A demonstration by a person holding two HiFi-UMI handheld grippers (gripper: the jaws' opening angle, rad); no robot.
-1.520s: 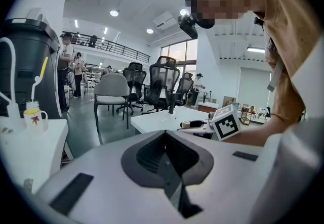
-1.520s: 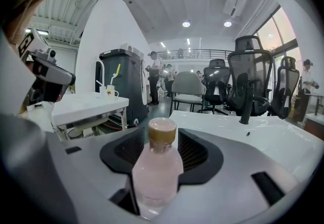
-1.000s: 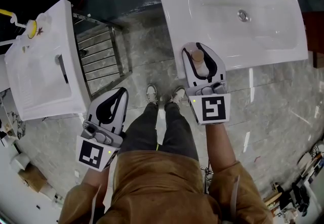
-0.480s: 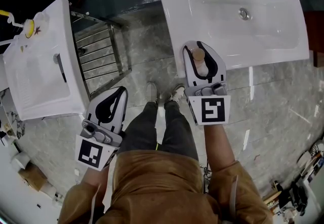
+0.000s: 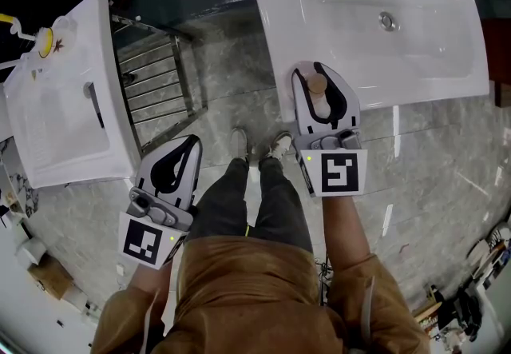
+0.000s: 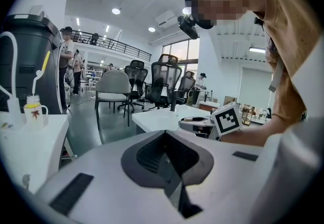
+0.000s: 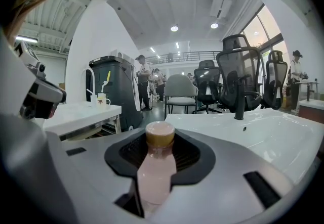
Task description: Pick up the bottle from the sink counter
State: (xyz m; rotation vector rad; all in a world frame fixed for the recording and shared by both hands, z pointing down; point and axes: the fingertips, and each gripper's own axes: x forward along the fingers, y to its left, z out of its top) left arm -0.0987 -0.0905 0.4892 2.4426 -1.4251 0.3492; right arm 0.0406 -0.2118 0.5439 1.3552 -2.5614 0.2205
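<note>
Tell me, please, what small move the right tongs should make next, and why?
Probably lift the right tongs straight up a little. The bottle stands upright between them, apparently gripped, at the near corner of the sink counter, so a vertical lift should clear it without tipping.

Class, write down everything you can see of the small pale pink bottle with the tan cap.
The pale pink bottle looks like cloudy plastic, with a round tan cap and a narrowing shoulder. It stands upright, clamped between the jaws of the right gripper, at the near left corner of the white sink counter.
</note>
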